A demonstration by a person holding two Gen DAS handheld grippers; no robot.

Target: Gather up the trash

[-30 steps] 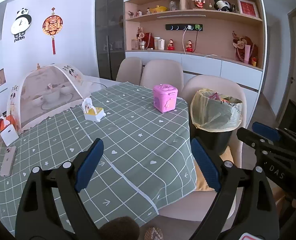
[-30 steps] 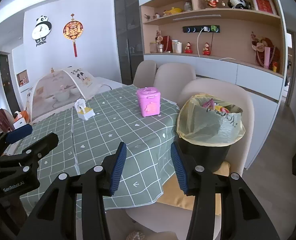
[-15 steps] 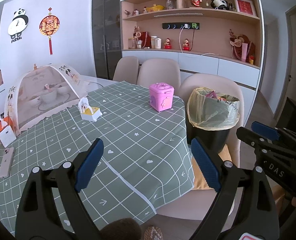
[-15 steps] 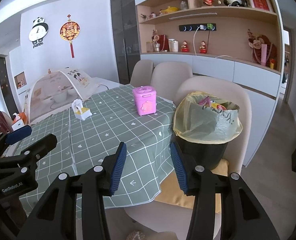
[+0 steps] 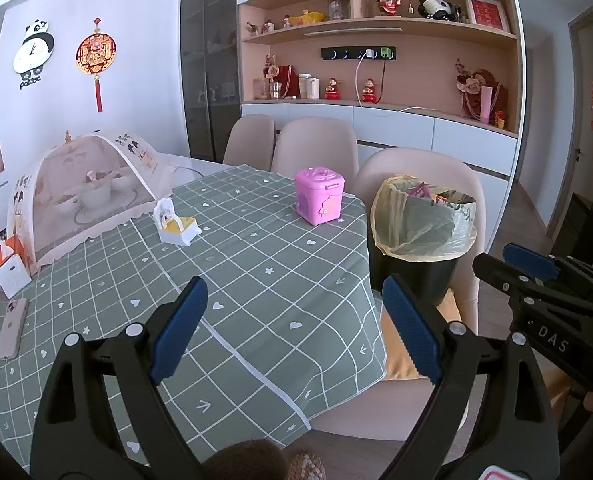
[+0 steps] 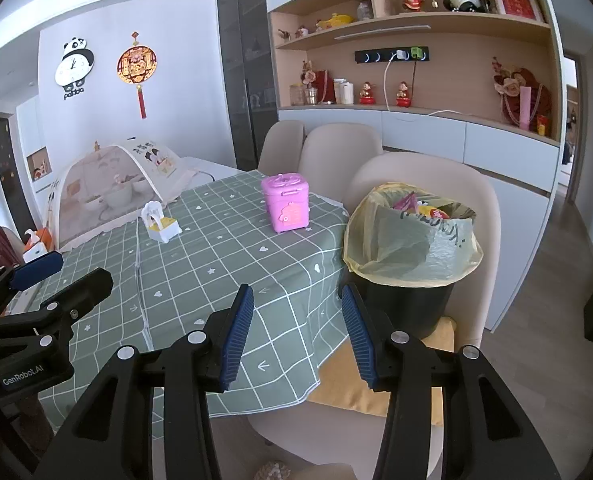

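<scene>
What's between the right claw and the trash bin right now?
Nothing solid. In the right wrist view, the open right claw faces the tablecloth corner and the yellow cushion; the lined trash bin stands just beyond, unobstructed.

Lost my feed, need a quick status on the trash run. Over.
Left gripper open, empty. Right gripper open, empty. Bin on chair, bag holding trash. Nothing blocking.

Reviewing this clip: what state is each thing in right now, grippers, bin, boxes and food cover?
left hand-held gripper: open, empty
right hand-held gripper: open, empty
trash bin: on chair seat, yellow bag-lined, trash inside
pink box: lid shut, upright on table
yellow-white box: lid flipped open
mesh food cover: down over dishes
phone: lying flat
</scene>
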